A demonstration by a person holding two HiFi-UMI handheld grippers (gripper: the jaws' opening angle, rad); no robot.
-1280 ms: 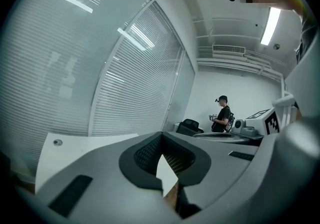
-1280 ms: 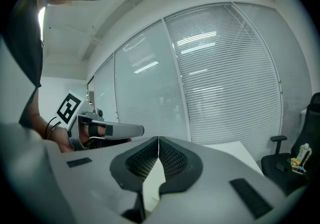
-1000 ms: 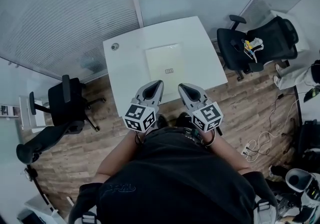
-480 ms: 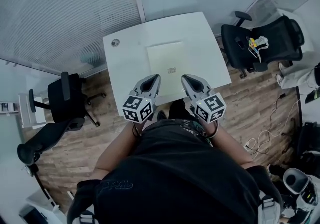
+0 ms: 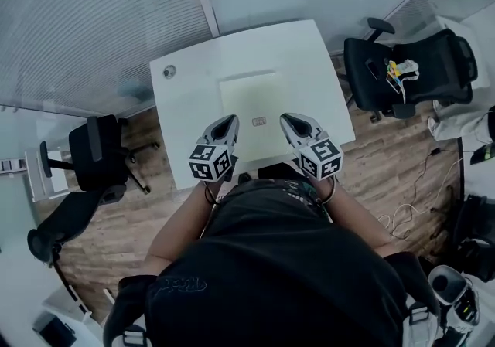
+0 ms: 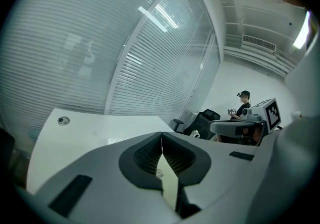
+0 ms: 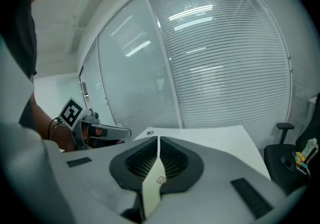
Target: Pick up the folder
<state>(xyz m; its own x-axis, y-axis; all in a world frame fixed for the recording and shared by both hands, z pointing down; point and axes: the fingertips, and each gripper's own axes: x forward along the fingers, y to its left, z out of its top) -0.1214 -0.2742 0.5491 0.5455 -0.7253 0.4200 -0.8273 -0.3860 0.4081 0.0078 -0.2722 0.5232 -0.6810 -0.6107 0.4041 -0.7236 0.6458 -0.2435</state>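
Note:
A pale yellow folder (image 5: 251, 98) lies flat in the middle of the white table (image 5: 186, 106), a small label near its near edge. My left gripper (image 5: 229, 118) is shut and holds nothing; its tip hangs over the folder's near left corner. My right gripper (image 5: 285, 117) is also shut and holds nothing, just off the folder's near right corner. In the left gripper view the jaws (image 6: 161, 135) meet, and a strip of the folder (image 6: 169, 188) shows below them. The right gripper view shows the same: closed jaws (image 7: 158, 139) with the folder (image 7: 150, 190) beneath.
A round grommet (image 5: 168, 72) sits at the table's far left corner. Black office chairs stand at the right (image 5: 410, 67) and the left (image 5: 97, 156). Glass walls with blinds run behind the table. Cables (image 5: 402, 218) lie on the wooden floor. A seated person (image 6: 243, 104) shows far off.
Both grippers have moved forward and down, from the table's near edge to the folder's near corners. Both have stayed shut.

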